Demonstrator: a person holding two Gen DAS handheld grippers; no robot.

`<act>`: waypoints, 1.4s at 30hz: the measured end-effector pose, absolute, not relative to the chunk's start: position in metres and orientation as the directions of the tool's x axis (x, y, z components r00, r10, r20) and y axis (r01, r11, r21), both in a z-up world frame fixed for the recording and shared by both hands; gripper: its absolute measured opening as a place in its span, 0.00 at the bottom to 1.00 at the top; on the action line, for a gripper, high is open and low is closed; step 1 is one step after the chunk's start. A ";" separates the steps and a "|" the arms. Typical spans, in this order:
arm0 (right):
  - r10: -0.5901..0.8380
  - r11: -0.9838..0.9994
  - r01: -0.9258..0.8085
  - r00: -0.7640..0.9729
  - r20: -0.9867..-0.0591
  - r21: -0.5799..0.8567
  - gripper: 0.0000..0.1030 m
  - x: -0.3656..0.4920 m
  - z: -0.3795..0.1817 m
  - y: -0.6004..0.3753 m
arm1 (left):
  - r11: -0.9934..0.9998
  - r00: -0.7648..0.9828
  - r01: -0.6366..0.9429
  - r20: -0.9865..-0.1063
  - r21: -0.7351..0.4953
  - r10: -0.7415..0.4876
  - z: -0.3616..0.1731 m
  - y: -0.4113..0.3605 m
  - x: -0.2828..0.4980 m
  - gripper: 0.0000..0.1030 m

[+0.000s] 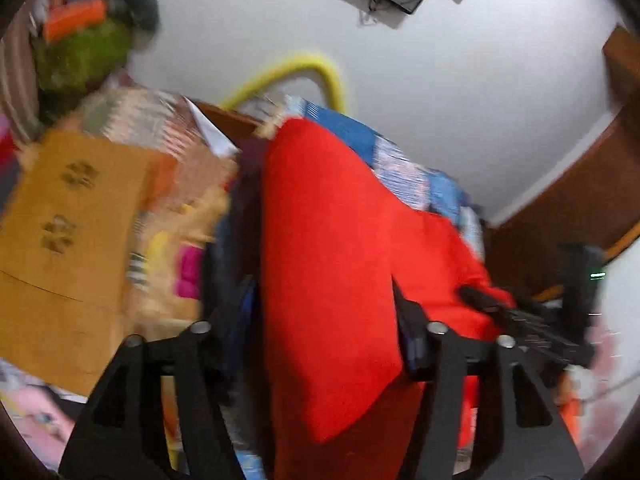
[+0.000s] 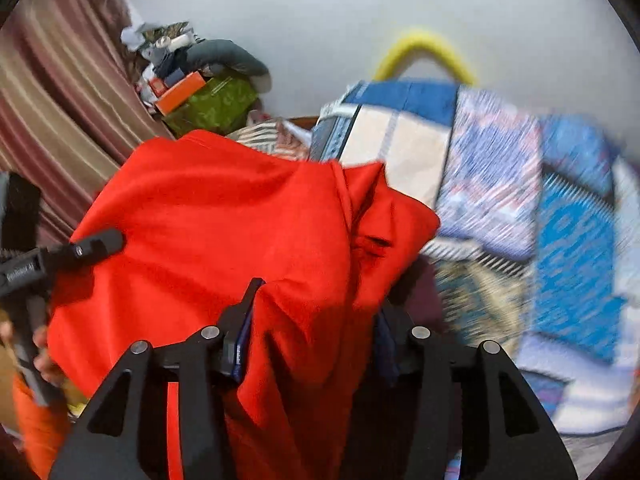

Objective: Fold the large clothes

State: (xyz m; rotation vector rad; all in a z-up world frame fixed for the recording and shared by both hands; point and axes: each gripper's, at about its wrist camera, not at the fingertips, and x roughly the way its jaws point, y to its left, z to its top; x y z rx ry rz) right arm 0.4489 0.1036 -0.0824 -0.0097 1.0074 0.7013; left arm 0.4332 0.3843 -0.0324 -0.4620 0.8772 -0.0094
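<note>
A large red garment [image 1: 328, 248] hangs lifted in the air between both grippers. In the left wrist view it fills the gap between my left gripper's [image 1: 324, 300] fingers, which look closed on the cloth. The right gripper [image 1: 500, 304] shows at the right, its tip against the red cloth. In the right wrist view the red garment [image 2: 240, 220] drapes over my right gripper [image 2: 320, 300], whose fingers press into it. The left gripper [image 2: 96, 244] shows at the left edge, touching the garment. Both views are blurred.
A blue and white patterned quilt [image 2: 500, 184] lies behind the garment. A cardboard box [image 1: 68, 232] stands at left. A cluttered pile with a green bag [image 2: 216, 100] sits by the striped curtain [image 2: 52, 100]. A yellow curved tube [image 2: 424, 48] rests against the white wall.
</note>
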 end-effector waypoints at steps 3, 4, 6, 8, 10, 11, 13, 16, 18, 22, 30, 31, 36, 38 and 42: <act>0.496 0.807 -0.548 0.425 -0.757 0.221 0.46 0.430 -0.060 0.095 | 0.936 0.666 -0.183 -0.738 -0.300 -0.106 -0.019 0.370 0.420 0.64; 0.510 0.796 -0.564 0.431 -0.744 0.220 0.51 0.424 -0.056 0.095 | 0.942 0.669 -0.184 -0.738 -0.281 -0.090 -0.015 0.364 0.414 0.67; 0.518 0.788 -0.579 0.436 -0.736 0.211 0.61 0.422 -0.060 0.099 | 0.952 0.663 -0.196 -0.747 -0.235 -0.048 -0.016 0.354 0.402 0.70; 0.505 0.788 -0.587 0.448 -0.738 0.183 0.65 0.412 -0.063 0.101 | 0.961 0.656 -0.209 -0.755 -0.183 -0.001 -0.020 0.345 0.389 0.71; 0.488 0.780 -0.606 0.436 -0.756 0.155 0.65 0.405 -0.072 0.106 | 0.964 0.650 -0.226 -0.759 -0.144 0.039 -0.026 0.342 0.383 0.72; 0.472 0.780 -0.610 0.428 -0.771 0.139 0.65 0.407 -0.080 0.112 | 0.962 0.649 -0.239 -0.758 -0.129 0.060 -0.029 0.340 0.377 0.74; 0.450 0.783 -0.609 0.416 -0.790 0.126 0.65 0.402 -0.088 0.106 | 0.961 0.654 -0.251 -0.752 -0.118 0.079 -0.030 0.337 0.363 0.75; 0.469 0.791 -0.592 0.421 -0.776 0.156 0.65 0.389 -0.076 0.084 | 0.970 0.666 -0.231 -0.740 -0.079 0.098 -0.024 0.327 0.340 0.75; 0.486 0.793 -0.582 0.429 -0.761 0.179 0.65 0.379 -0.067 0.072 | 0.974 0.666 -0.222 -0.736 -0.038 0.123 -0.017 0.317 0.327 0.75; 0.514 0.800 -0.564 0.469 -0.718 0.204 0.65 0.355 -0.037 0.042 | 0.975 0.699 -0.223 -0.696 0.006 0.164 0.004 0.298 0.295 0.75; 0.597 0.779 -0.605 0.631 -0.495 0.166 0.65 0.263 0.062 -0.003 | 0.979 0.862 -0.201 -0.479 -0.024 0.165 0.086 0.248 0.197 0.75; 0.615 0.770 -0.616 0.647 -0.451 0.166 0.65 0.244 0.077 -0.010 | 0.980 0.878 -0.198 -0.449 -0.032 0.163 0.095 0.242 0.183 0.75; 0.667 0.741 -0.651 0.689 -0.283 0.163 0.65 0.177 0.111 -0.034 | 0.986 0.946 -0.163 -0.291 -0.036 0.146 0.127 0.204 0.111 0.75; 0.680 0.732 -0.664 0.697 -0.230 0.154 0.65 0.151 0.117 -0.043 | 0.986 0.961 -0.166 -0.227 -0.021 0.157 0.133 0.189 0.086 0.75; 0.684 0.729 -0.670 0.714 -0.149 0.140 0.66 0.110 0.118 -0.056 | 0.980 0.975 -0.197 -0.107 -0.013 0.194 0.130 0.163 0.041 0.75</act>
